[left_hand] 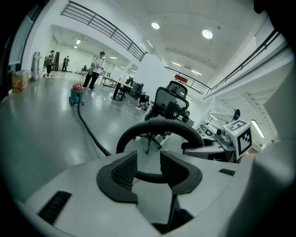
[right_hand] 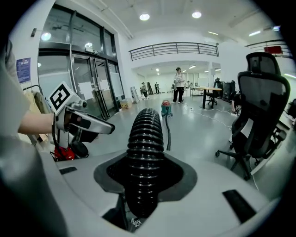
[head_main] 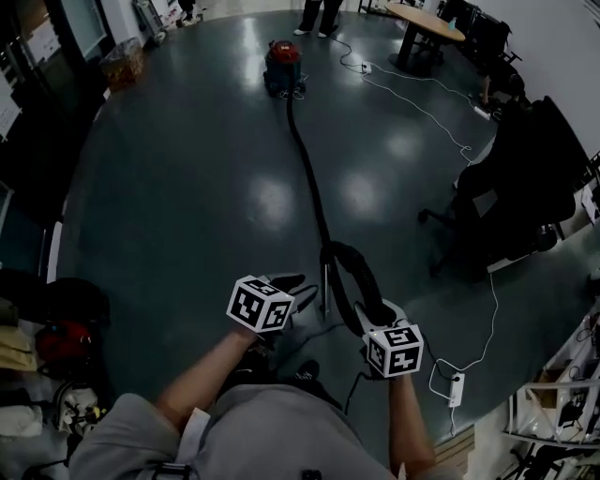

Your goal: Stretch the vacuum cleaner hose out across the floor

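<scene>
A red and blue vacuum cleaner (head_main: 283,66) stands far off on the dark floor. Its black ribbed hose (head_main: 305,159) runs from it toward me and curls into a loop just ahead of my hands. My right gripper (head_main: 375,317) is shut on the hose near its end. In the right gripper view the hose (right_hand: 145,134) fills the gap between the jaws (right_hand: 145,159), with the cleaner (right_hand: 165,109) beyond. My left gripper (head_main: 289,285) is to the left of the loop. Its jaws (left_hand: 148,164) stand apart, with the hose loop (left_hand: 157,125) arching beyond them, not gripped.
A black office chair (head_main: 506,187) stands to the right. A white cable ends in a power strip (head_main: 457,389) near my right hand. A table (head_main: 427,23) and a standing person (head_main: 319,14) are at the far end. Red and black gear (head_main: 56,342) lies at my left.
</scene>
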`<state>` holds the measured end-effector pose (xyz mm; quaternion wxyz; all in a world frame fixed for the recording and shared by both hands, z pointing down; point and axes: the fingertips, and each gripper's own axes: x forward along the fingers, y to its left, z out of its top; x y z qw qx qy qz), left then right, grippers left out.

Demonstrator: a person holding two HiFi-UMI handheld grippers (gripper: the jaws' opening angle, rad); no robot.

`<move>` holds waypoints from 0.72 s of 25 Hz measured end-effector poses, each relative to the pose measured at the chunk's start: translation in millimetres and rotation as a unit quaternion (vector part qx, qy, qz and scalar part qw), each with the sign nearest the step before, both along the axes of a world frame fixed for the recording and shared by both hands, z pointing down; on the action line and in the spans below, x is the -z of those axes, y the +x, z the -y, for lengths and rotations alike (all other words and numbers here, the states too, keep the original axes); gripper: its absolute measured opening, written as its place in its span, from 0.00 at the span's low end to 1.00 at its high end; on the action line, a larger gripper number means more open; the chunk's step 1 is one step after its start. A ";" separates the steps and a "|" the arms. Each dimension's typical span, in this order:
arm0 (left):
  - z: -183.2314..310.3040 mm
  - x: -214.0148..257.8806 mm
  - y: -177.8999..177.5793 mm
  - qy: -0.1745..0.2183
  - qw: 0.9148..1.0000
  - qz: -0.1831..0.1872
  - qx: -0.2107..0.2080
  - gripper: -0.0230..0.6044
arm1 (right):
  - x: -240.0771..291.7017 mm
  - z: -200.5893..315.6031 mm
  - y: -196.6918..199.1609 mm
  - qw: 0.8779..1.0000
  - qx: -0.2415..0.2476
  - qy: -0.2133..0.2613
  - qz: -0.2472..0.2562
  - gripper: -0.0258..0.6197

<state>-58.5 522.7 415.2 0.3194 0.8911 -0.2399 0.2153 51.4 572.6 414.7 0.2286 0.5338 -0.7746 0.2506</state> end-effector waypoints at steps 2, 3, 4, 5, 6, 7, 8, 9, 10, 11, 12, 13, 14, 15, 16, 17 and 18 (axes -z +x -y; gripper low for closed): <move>-8.6 6.3 -2.7 -0.016 1.000 -0.027 0.005 0.30 | 1.3 -11.2 -3.4 1.000 -0.009 0.001 0.007 0.26; -13.0 9.6 -1.9 -0.026 0.999 -0.045 0.003 0.30 | 2.6 -15.7 -6.2 1.000 -0.013 0.002 0.007 0.26; -17.6 12.6 -0.1 -0.037 0.997 -0.063 0.000 0.30 | 3.9 -20.0 -9.6 1.000 -0.017 0.002 0.005 0.26; -22.2 15.1 2.2 -0.048 0.996 -0.080 -0.004 0.30 | 5.0 -24.7 -13.6 1.000 -0.020 0.003 0.004 0.26; -26.3 17.3 4.8 -0.058 0.994 -0.096 -0.008 0.30 | 6.1 -29.3 -18.2 1.000 -0.023 0.005 0.001 0.26; -29.7 19.5 7.9 -0.069 0.991 -0.110 -0.013 0.30 | 7.3 -33.1 -22.7 1.000 -0.026 0.008 -0.001 0.26; -32.9 21.9 11.9 -0.081 0.989 -0.125 -0.021 0.33 | 8.6 -35.6 -27.1 1.000 -0.029 0.012 -0.004 0.26; -36.4 24.3 16.3 -0.095 0.985 -0.140 -0.031 0.37 | 9.9 -37.4 -31.7 0.999 -0.031 0.016 -0.006 0.26; -40.9 26.2 20.6 -0.109 0.981 -0.151 -0.043 0.39 | 11.1 -39.0 -37.1 0.999 -0.033 0.019 -0.007 0.26; -46.0 27.5 24.6 -0.123 0.978 -0.161 -0.055 0.40 | 12.2 -40.5 -43.4 0.999 -0.034 0.022 -0.007 0.26; -50.7 28.2 27.9 -0.134 0.974 -0.168 -0.065 0.40 | 12.9 -41.9 -49.6 0.999 -0.036 0.025 -0.006 0.26; -54.2 28.3 30.4 -0.145 0.971 -0.176 -0.073 0.40 | 12.8 -43.0 -54.6 0.999 -0.040 0.028 -0.004 0.26; -56.3 27.6 31.4 -0.156 0.967 -0.185 -0.078 0.40 | 11.6 -43.7 -57.9 0.998 -0.046 0.030 -0.001 0.26; -57.3 26.6 30.9 -0.167 0.963 -0.196 -0.081 0.40 | 9.4 -44.2 -60.4 0.998 -0.053 0.032 0.002 0.26; -57.6 26.0 29.1 -0.179 0.958 -0.208 -0.084 0.40 | 7.1 -44.4 -63.3 0.998 -0.057 0.033 0.003 0.26; -57.8 26.1 26.7 -0.188 0.954 -0.218 -0.087 0.40 | 5.2 -44.6 -66.8 0.998 -0.061 0.033 0.004 0.26; -58.6 26.6 24.1 -0.195 0.950 -0.225 -0.090 0.40 | 3.8 -45.2 -70.6 0.997 -0.065 0.034 0.006 0.26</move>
